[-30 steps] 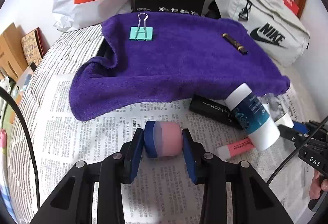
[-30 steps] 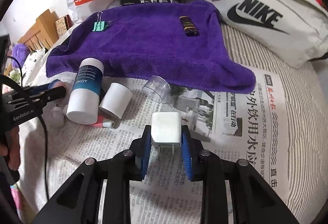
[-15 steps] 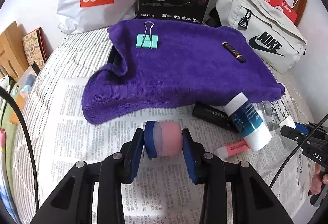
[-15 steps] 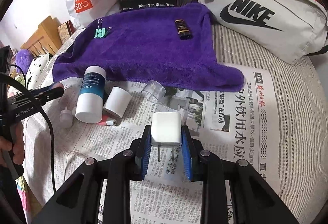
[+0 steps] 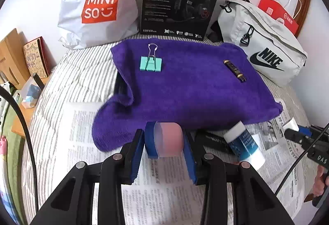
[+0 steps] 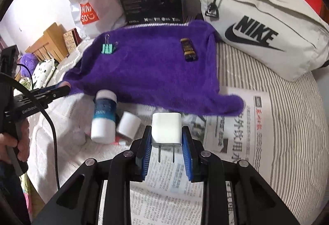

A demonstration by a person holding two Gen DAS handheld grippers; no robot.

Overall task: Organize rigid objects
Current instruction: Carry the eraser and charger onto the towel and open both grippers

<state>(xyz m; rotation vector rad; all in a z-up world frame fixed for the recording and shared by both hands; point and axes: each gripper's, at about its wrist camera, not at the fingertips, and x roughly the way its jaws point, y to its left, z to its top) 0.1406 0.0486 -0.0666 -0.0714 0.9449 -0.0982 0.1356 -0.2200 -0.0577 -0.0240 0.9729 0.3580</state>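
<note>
Up close, the left gripper (image 5: pixel 163 143) is clamped on a pink cylinder with a blue cap (image 5: pixel 164 142), held off the newspaper (image 5: pixel 164 194) at the near edge of the purple towel (image 5: pixel 195 91). On the other side, the right gripper (image 6: pixel 166 142) is squeezing a white plug adapter (image 6: pixel 166 129), its two prongs pointing back toward the camera, above the newspaper (image 6: pixel 257 142).

Just past the adapter, a white and blue bottle (image 6: pixel 103 116) lies on its side with a small white cup (image 6: pixel 128 126) touching it. From the left view the same bottle (image 5: pixel 243 145) lies beside a dark flat item, partly hidden.

Further out, the towel (image 6: pixel 154 72) spreads over the striped bedding (image 6: pixel 277 101). On it sit a mint green binder clip (image 5: pixel 151 62), left, and a dark battery (image 5: pixel 235 68), right, well apart.

At the back: a Miniso bag (image 5: pixel 98 5), a black headset box (image 5: pixel 181 0) and a grey Nike bag (image 6: pixel 263 25) against the wall.
</note>
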